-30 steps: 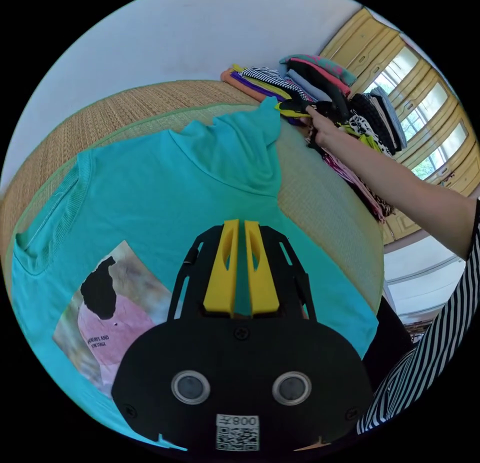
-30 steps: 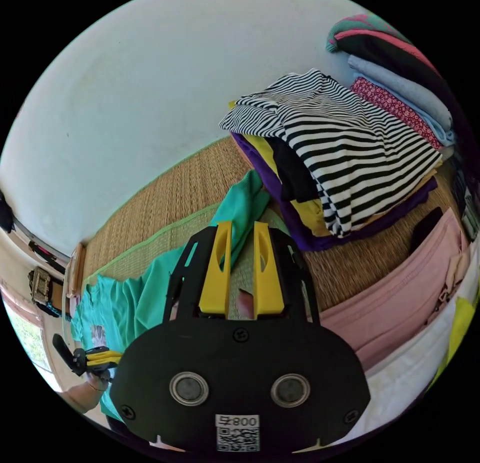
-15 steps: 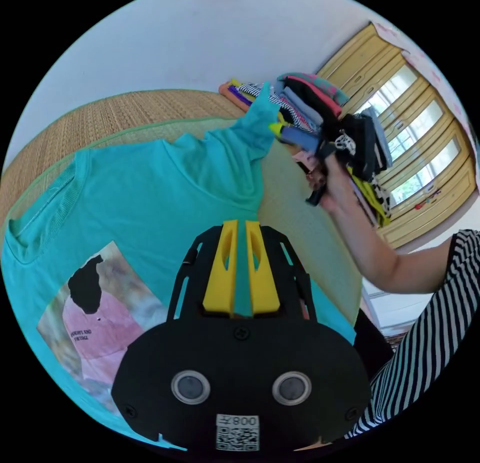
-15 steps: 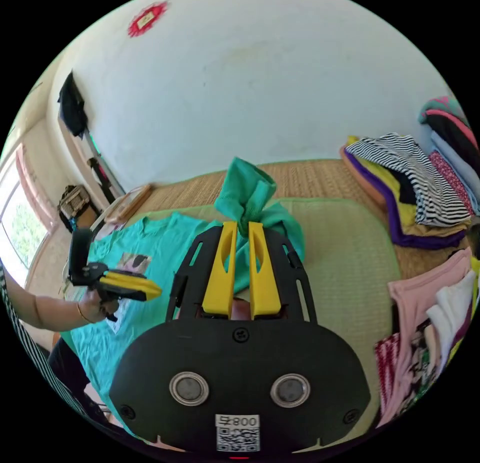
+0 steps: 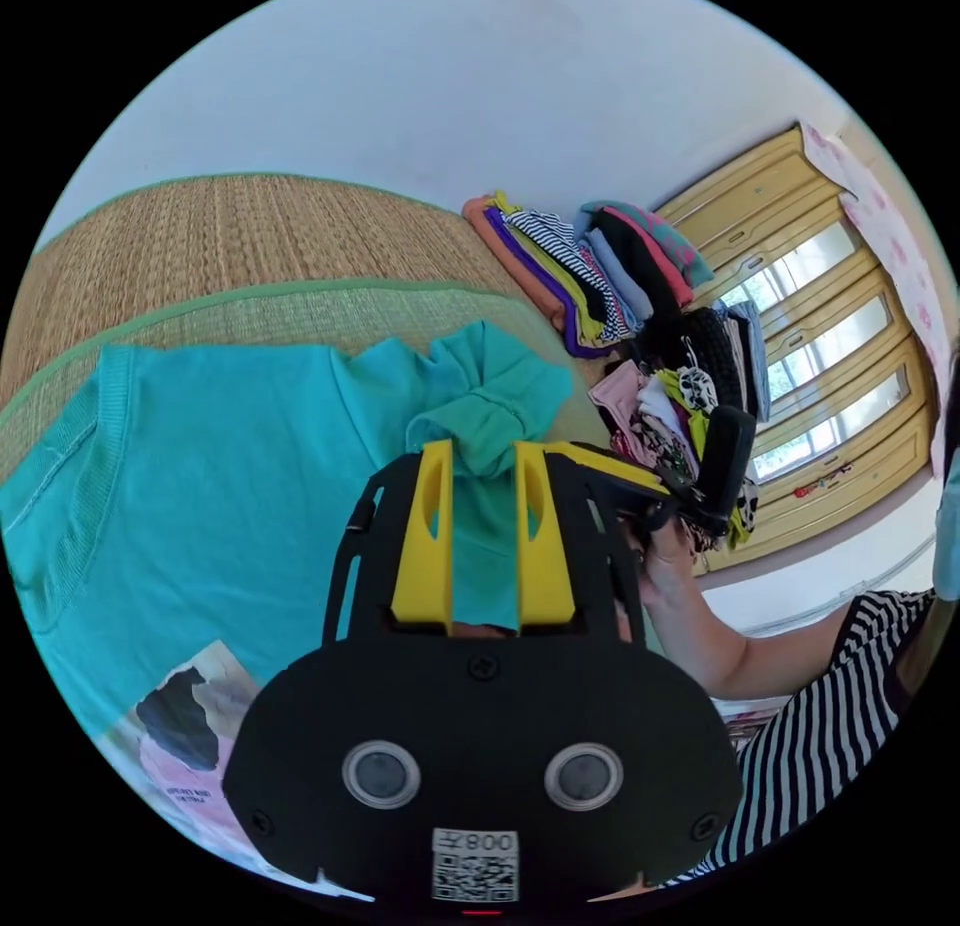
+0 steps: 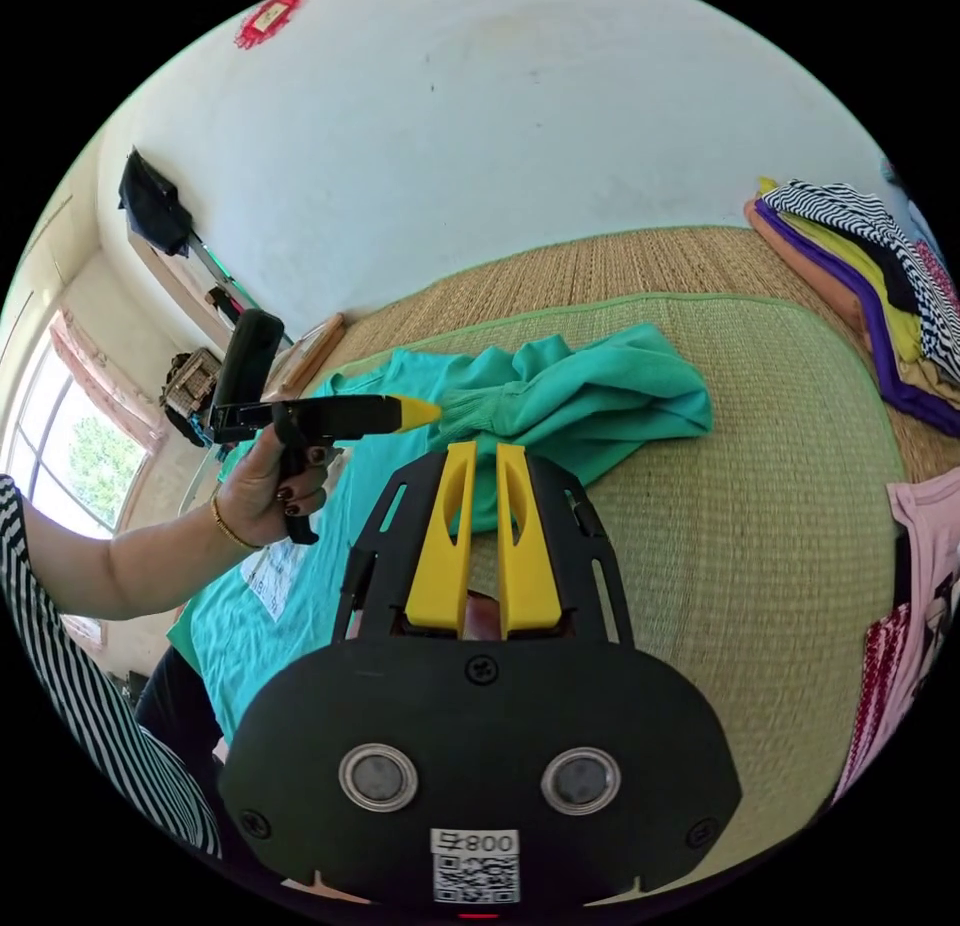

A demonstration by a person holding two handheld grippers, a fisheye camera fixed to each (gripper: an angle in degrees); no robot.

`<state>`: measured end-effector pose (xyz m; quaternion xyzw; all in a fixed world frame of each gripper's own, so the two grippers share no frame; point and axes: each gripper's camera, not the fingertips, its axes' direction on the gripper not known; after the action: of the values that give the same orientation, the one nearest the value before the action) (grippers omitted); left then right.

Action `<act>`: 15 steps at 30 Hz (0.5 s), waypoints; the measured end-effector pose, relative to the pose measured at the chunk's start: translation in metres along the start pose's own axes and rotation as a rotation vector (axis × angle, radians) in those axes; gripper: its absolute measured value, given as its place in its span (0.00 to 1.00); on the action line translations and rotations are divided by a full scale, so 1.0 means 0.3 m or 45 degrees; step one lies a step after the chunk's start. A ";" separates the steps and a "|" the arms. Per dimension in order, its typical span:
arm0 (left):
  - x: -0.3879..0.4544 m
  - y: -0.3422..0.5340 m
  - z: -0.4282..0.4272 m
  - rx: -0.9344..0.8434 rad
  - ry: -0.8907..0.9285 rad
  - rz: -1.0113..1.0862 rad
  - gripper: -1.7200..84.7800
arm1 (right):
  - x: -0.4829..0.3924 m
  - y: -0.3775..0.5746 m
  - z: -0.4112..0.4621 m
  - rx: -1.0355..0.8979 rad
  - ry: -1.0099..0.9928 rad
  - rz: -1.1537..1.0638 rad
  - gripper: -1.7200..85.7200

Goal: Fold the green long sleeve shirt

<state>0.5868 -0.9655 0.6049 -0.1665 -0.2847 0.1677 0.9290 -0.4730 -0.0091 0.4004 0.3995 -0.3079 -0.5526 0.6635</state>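
The green long sleeve shirt (image 5: 220, 486) lies flat on a pale green mat (image 6: 780, 526), its printed picture (image 5: 190, 736) facing up. One sleeve (image 6: 600, 406) is folded back across the shirt body, with its cuff (image 5: 490, 406) bunched. My left gripper (image 5: 483, 451) is open right at the cuff, with sleeve cloth showing between its spread jaws. In the right gripper view it (image 6: 415, 412) points at the cuff from the left, held in a hand. My right gripper (image 6: 483, 451) has its jaws nearly together on the sleeve's near edge. Its yellow jaw (image 5: 605, 463) also shows beside the left gripper.
The green mat lies on a woven straw mat (image 5: 230, 236) against a white wall. Stacks of folded clothes (image 5: 600, 266) (image 6: 870, 266) stand along the far edge, with loose garments (image 6: 925, 586) beside them. Yellow-framed windows (image 5: 820, 366) are beyond. The person's striped sleeve (image 5: 830, 726) is close by.
The right gripper carried the sleeve from beside the clothes stacks back over the shirt body and lowered it. The left gripper's jaws, close together before, have spread open at the cuff.
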 end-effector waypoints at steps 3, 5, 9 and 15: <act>0.035 -0.012 -0.005 -0.004 -0.018 -0.003 0.13 | 0.008 0.022 0.030 -0.004 -0.027 0.008 0.06; 0.050 -0.022 -0.006 -0.005 0.005 -0.024 0.11 | 0.015 0.038 0.047 -0.002 -0.041 0.011 0.06; 0.079 -0.026 -0.038 0.040 0.015 -0.060 0.06 | 0.036 0.075 0.079 -0.010 -0.075 0.003 0.06; 0.275 0.041 -0.137 0.044 -0.005 0.201 0.04 | 0.149 0.258 0.003 0.099 -0.456 0.156 0.09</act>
<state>0.6728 -0.9299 0.6067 -0.1719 -0.2695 0.2457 0.9151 -0.4271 -0.0477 0.4667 0.3007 -0.4656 -0.5613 0.6146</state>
